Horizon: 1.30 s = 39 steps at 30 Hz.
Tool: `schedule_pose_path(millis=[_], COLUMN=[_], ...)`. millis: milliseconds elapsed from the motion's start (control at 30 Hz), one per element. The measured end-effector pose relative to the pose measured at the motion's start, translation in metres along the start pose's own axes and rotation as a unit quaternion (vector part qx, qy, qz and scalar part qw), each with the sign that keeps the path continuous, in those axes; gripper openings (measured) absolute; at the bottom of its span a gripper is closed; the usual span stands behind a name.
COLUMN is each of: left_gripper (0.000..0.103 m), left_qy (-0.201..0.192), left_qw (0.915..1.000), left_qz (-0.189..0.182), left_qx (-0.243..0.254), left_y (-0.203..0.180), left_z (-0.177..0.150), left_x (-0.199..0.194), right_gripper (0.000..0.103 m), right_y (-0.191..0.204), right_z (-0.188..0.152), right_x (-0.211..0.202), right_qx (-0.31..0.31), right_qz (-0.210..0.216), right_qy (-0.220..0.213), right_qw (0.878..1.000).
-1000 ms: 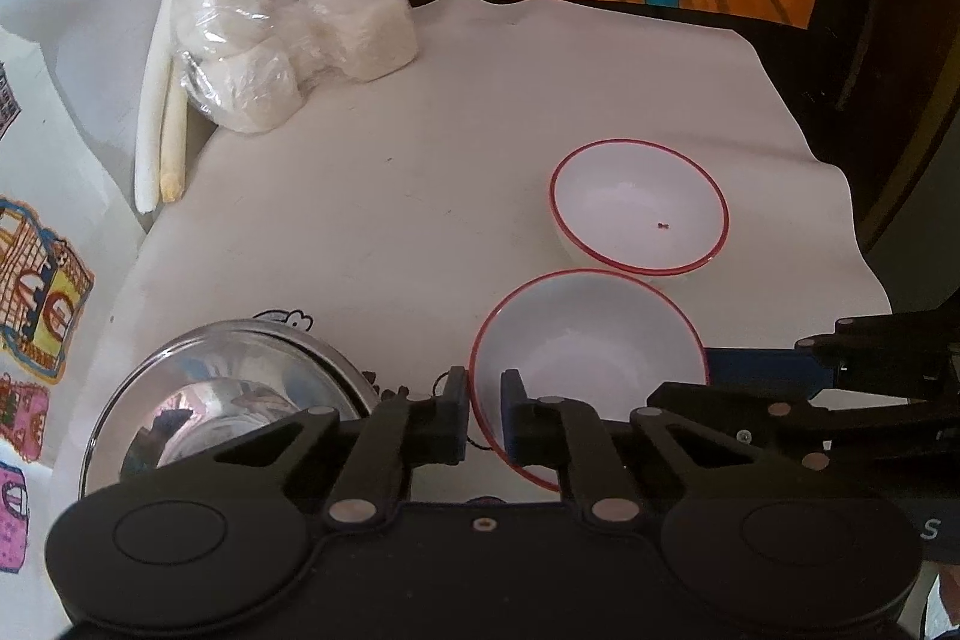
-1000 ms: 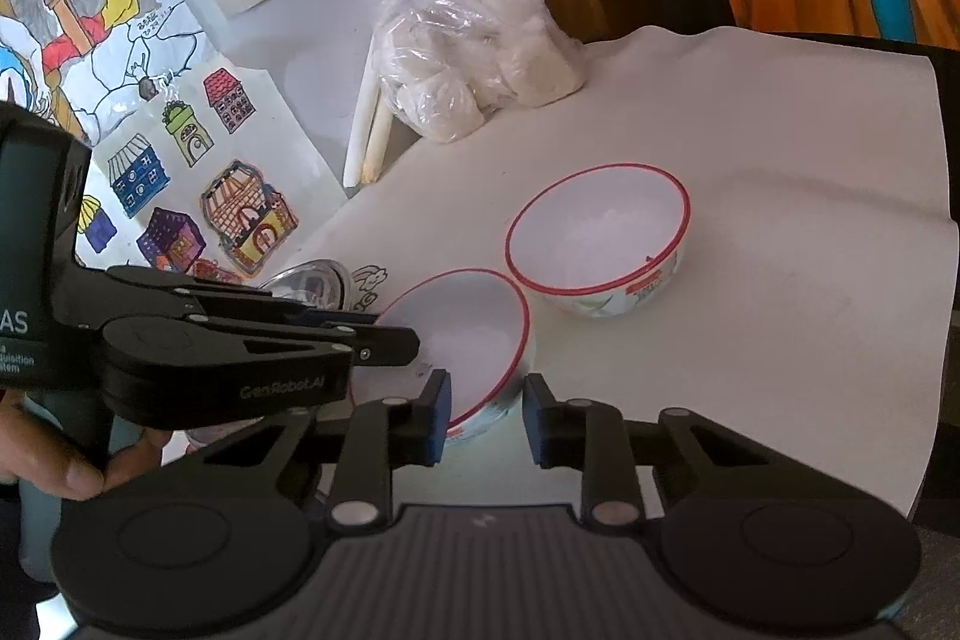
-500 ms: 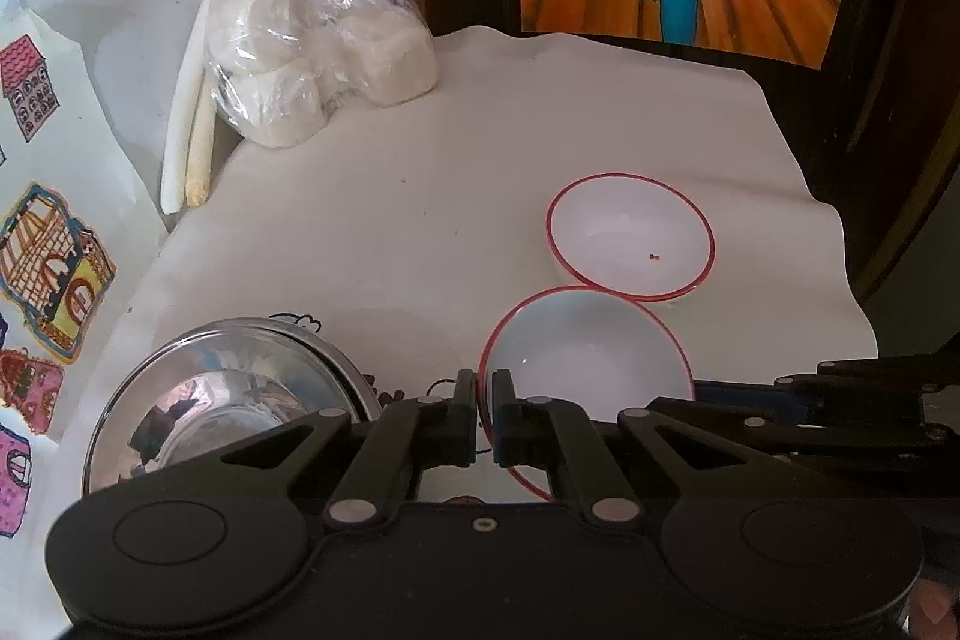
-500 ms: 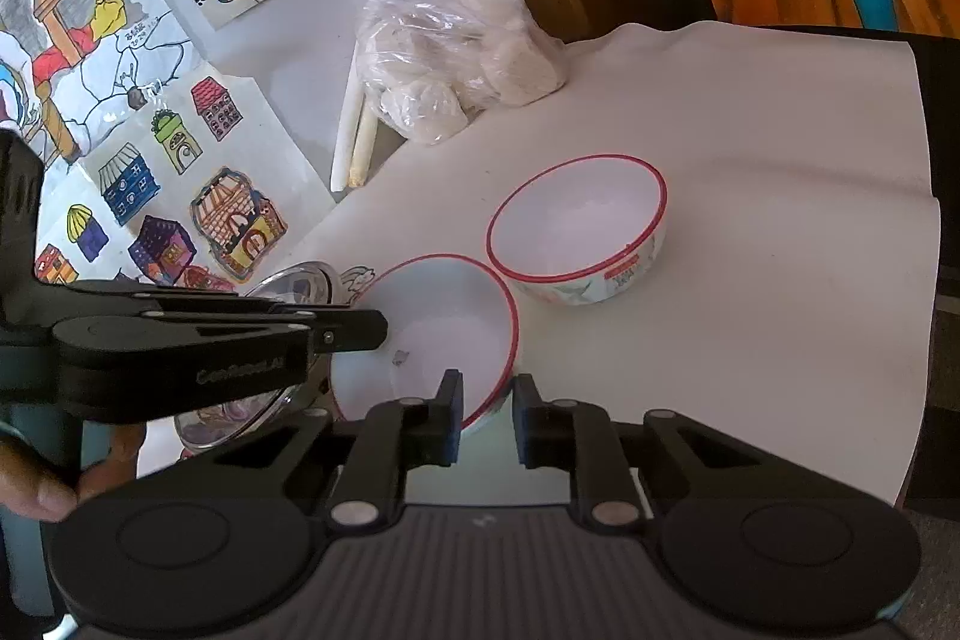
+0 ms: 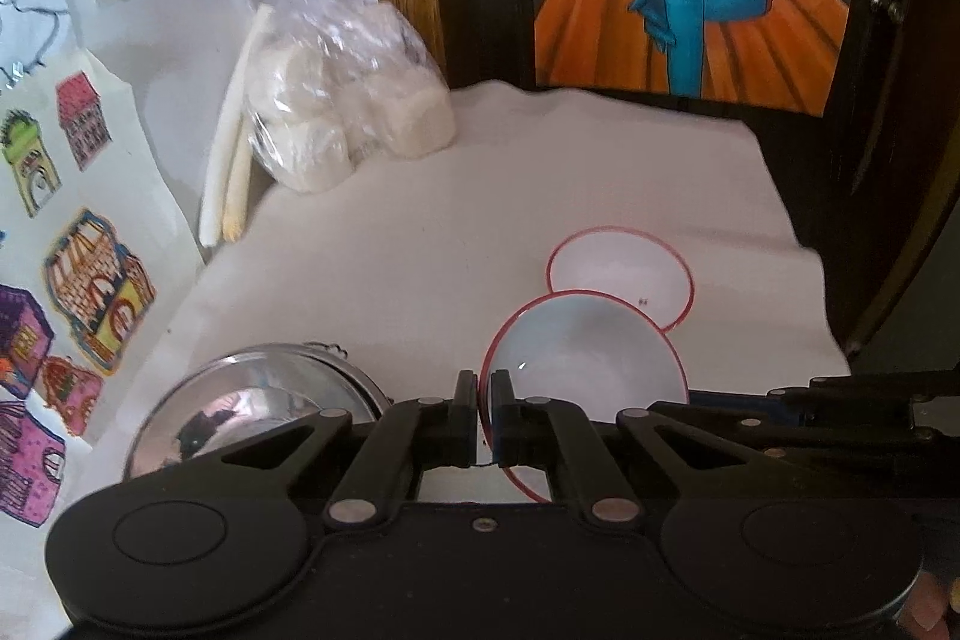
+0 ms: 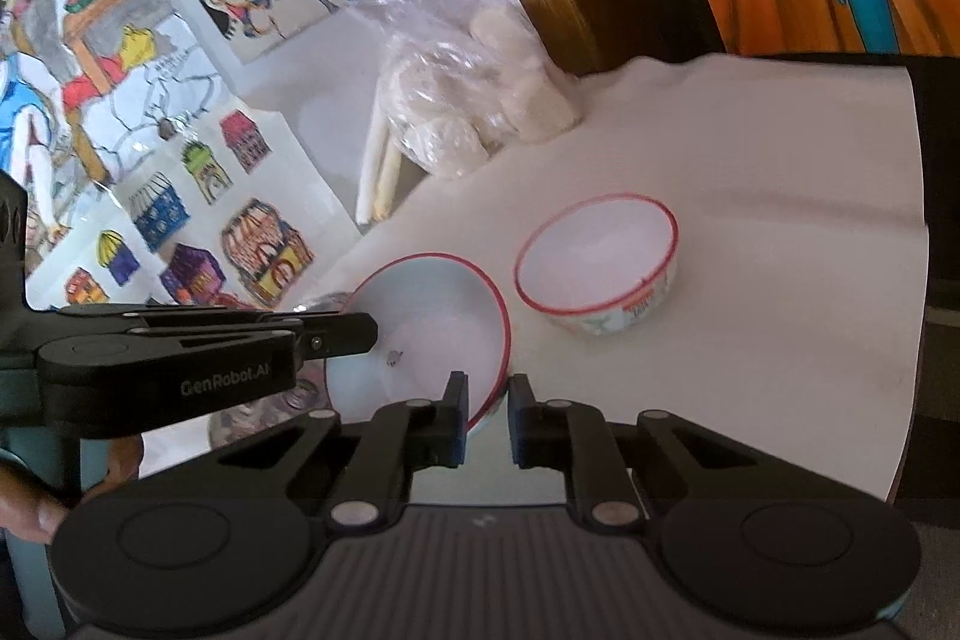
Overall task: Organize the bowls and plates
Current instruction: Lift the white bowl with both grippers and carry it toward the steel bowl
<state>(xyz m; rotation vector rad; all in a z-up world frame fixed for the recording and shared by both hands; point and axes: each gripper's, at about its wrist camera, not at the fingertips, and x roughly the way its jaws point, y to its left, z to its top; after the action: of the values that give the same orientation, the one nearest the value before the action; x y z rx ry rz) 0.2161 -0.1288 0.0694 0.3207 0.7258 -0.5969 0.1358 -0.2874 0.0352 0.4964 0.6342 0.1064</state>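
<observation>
Two white bowls with red rims are on the white tablecloth (image 5: 390, 244). The near bowl (image 5: 588, 358) is tilted, and both grippers hold its rim. My left gripper (image 5: 485, 403) is shut on its left edge. In the right wrist view my right gripper (image 6: 486, 415) is shut on the near edge of this near bowl (image 6: 426, 334), while the left gripper (image 6: 360, 331) reaches in from the left. The far bowl (image 5: 624, 265) (image 6: 600, 256) stands upright behind it, apart from both grippers. A steel bowl (image 5: 252, 400) (image 6: 264, 415) sits to the left, partly hidden.
A clear bag of white lumps (image 5: 342, 112) and two pale sticks (image 5: 231, 184) lie at the back left by the stickered wall (image 5: 90, 268). The table's right edge (image 5: 822, 280) meets dark wood. A person's hand (image 6: 27, 511) holds the left gripper.
Both grippers have closed onto the near bowl's rim. The left gripper has risen, and the near bowl now tilts and overlaps the far bowl in the left wrist view.
</observation>
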Motion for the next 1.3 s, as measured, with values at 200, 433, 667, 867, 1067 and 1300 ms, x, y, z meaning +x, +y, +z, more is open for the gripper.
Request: schedule_pose_path(millis=[200,433,667,867,1067,1300], left_gripper=[0.003,0.003,0.003,0.003,0.003,0.003], left_qy=[-0.018,-0.036,-0.051,-0.052,-0.043,-0.032], left_qw=[0.9998,0.9989,0.9974,0.9971,0.9967,0.9966], left_qz=[0.0,-0.009,-0.015,-0.013,-0.018,-0.025], left_qx=[-0.011,-0.03,-0.049,-0.054,-0.066,-0.072], left_y=[0.003,0.009,0.011,0.01,0.011,0.009], left_z=[-0.005,-0.018,-0.036,-0.05,-0.066,-0.081], left_x=[-0.023,-0.049,-0.077,-0.09,-0.093,-0.096], right_gripper=[0.015,0.015,0.015,0.015,0.015,0.015], right_y=[0.01,0.019,0.03,0.037,0.04,0.04], right_z=[0.003,0.0,-0.007,-0.016,-0.025,-0.036], right_x=[-0.016,-0.035,-0.058,-0.067,-0.073,-0.078], right_qx=[-0.014,-0.018,-0.03,-0.039,-0.045,-0.048], right_qz=[0.017,0.043,0.063,0.07,0.07,0.067], right_qy=[-0.009,-0.009,-0.006,0.002,0.013,0.031], right_qw=[1.0,0.999,0.998,0.997,0.996,0.996])
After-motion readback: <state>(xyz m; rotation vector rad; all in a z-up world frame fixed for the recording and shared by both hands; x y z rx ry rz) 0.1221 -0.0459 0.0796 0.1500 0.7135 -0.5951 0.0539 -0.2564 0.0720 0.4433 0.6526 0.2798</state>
